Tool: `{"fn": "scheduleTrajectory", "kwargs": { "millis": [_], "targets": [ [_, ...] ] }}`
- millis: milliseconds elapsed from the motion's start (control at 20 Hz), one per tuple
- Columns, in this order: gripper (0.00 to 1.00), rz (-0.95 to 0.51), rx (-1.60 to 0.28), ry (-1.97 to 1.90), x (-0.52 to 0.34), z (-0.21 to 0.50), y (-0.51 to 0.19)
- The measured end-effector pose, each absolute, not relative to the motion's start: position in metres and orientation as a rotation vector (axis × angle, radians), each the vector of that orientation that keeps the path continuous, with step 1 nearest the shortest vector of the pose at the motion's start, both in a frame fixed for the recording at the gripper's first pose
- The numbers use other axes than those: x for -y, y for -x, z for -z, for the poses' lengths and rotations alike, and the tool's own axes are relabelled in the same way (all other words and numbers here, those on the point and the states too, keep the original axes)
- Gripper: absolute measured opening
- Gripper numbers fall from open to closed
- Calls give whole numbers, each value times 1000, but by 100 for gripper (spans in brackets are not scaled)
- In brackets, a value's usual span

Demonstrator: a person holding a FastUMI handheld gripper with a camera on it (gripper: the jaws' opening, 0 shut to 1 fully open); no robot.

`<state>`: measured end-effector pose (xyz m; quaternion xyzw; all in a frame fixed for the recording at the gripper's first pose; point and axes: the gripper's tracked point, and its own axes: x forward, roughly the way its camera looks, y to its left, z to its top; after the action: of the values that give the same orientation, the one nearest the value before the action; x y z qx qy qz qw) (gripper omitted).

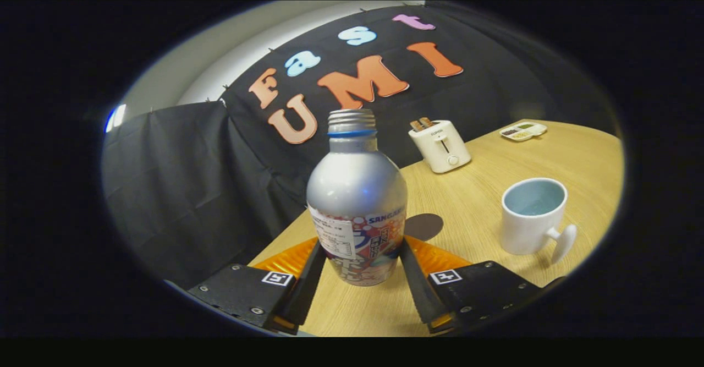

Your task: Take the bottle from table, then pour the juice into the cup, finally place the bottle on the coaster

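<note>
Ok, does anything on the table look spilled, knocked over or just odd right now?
Nothing stands out. The silver metal bottle is upright between the gripper fingers, cap off. The white mug, white toaster and dark round coaster sit normally on the dry wooden table.

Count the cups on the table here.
1. The white cup stands on the table, off to the side of the bottle that the tool grips. Nothing suggests another is hidden.

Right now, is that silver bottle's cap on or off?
Off. The bottle, gripped between the gripper's fingers, shows bare screw threads and a blue ring at its neck, with no cap over them.
</note>
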<state>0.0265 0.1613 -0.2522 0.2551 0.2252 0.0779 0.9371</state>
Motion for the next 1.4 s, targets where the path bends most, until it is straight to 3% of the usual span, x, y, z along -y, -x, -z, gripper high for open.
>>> {"fn": "scheduleTrajectory", "kwargs": {
  "millis": [1400],
  "targets": [
    [75,-138,-524,-1251,-143,235,-36]
  ]
}}
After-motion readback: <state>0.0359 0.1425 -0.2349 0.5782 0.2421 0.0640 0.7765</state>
